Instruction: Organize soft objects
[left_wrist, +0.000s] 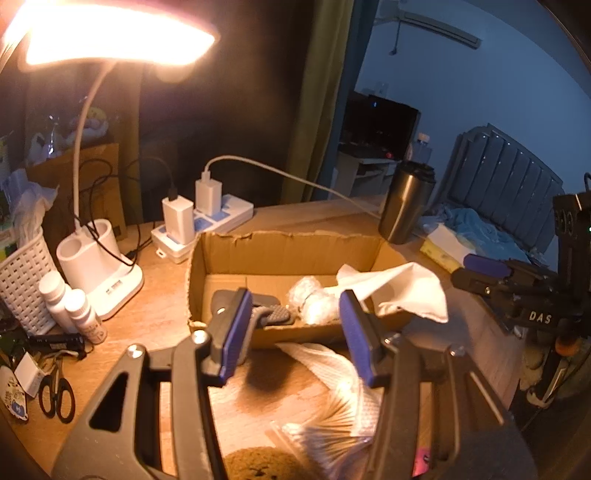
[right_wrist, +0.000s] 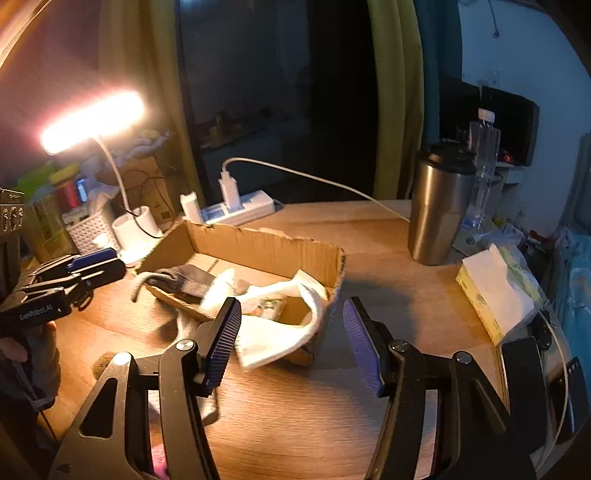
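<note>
Looking through the left wrist view first: left gripper (left_wrist: 291, 328) hangs over the near wall of the cardboard box (left_wrist: 284, 240), jaws apart, nothing between the pads, so released. Inside the box: dark grey sock (left_wrist: 258, 310), a clear bag of white stuff (left_wrist: 314, 299), and a white cloth (left_wrist: 402, 288) draped over the box's right wall. In front of the box, on the desk (left_wrist: 159, 317), lies a crinkly plastic pack (left_wrist: 340, 398), not boxed yet. Right gripper (left_wrist: 484, 271) sits right of the box, body marked "DAS".

Right wrist view: right gripper (right_wrist: 291, 332) is also released, empty, just in front of the box (right_wrist: 258, 240). White sock or cloth (right_wrist: 280, 332) spills over the near wall onto the desk; grey sock (right_wrist: 184, 280) lies inside. Left gripper (right_wrist: 92, 260) is left of the box, body reads "GenRobot.AI".

Likely step: get the overhanging white piece fully in. Pinch it at the hanging end, lift clear of the wall, drop mid-box. Other labels are too small to read.
</note>
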